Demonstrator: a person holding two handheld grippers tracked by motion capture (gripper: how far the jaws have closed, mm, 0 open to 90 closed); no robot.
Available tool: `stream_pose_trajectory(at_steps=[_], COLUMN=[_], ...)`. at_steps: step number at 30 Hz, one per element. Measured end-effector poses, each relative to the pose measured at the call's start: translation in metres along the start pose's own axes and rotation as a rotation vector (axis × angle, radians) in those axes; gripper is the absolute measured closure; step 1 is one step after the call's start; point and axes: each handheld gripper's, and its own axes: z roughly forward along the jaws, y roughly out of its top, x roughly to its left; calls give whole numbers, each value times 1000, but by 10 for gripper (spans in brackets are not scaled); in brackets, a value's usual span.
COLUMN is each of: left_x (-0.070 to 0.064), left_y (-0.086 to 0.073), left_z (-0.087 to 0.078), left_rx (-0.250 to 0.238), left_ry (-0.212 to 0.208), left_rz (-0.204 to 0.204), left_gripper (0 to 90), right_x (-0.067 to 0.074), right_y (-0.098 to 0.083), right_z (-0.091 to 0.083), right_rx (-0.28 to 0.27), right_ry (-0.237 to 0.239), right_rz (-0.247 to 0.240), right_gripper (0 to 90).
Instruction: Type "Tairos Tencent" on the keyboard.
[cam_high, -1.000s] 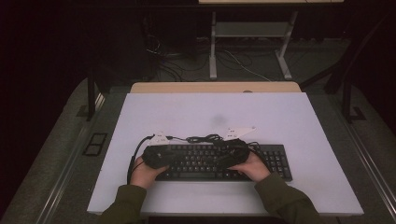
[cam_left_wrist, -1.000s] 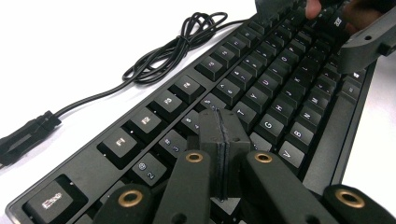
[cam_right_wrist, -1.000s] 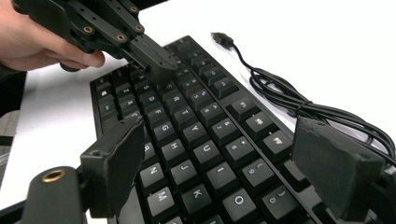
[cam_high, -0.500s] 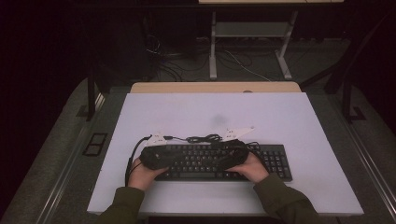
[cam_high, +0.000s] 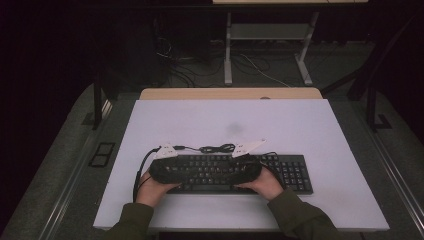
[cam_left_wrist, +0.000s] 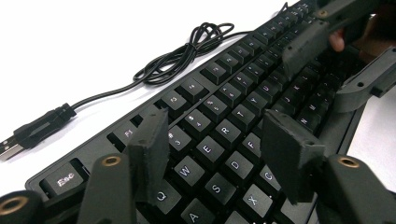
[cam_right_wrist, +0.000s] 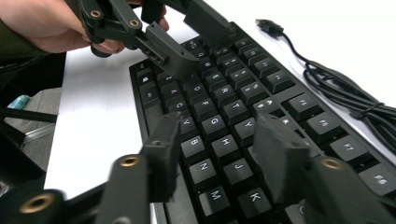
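Note:
A black keyboard (cam_high: 292, 172) lies near the front of the white table (cam_high: 300, 125). Both hands hold their grippers low over its keys, pointing at each other. My left gripper (cam_left_wrist: 217, 156) hovers above the Q, W, A and S keys (cam_left_wrist: 187, 170); its jaws have just been opening and hold nothing. My right gripper (cam_right_wrist: 222, 158) hangs over the G, H and J keys (cam_right_wrist: 224, 142); its jaws have just been closing, still apart with nothing pressed between the pads. The keyboard's black cable (cam_high: 217, 148) lies coiled behind it, its USB plug (cam_left_wrist: 28, 135) loose on the table.
A wooden desk edge (cam_high: 230, 93) borders the table at the back. Beyond it stand metal frame legs (cam_high: 228, 55) and loose cables on the dark floor. Bare white surface stretches behind and to the right of the keyboard.
Both hands and grippers stay in the same place over the keyboard. The keyboard and its cable have not shifted.

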Motion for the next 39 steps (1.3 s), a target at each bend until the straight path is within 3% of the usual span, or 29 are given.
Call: stream_pose_trajectory(at_steps=[7,17,39], left_x=[-1,-2,-1], left_y=[-1,-2,-2], left_z=[1,2,1], left_rx=[3,3,5], left_ry=[0,-1,3], left_rz=[3,3,6], left_gripper=[369,356,350], right_x=[2,7,9], right_y=[-1,-2,-5], right_z=[3,7,15], right_rx=[28,70,108], right_ry=[13,9,1], right_rz=[-19,-60,-67], right_gripper=[718,883,894])
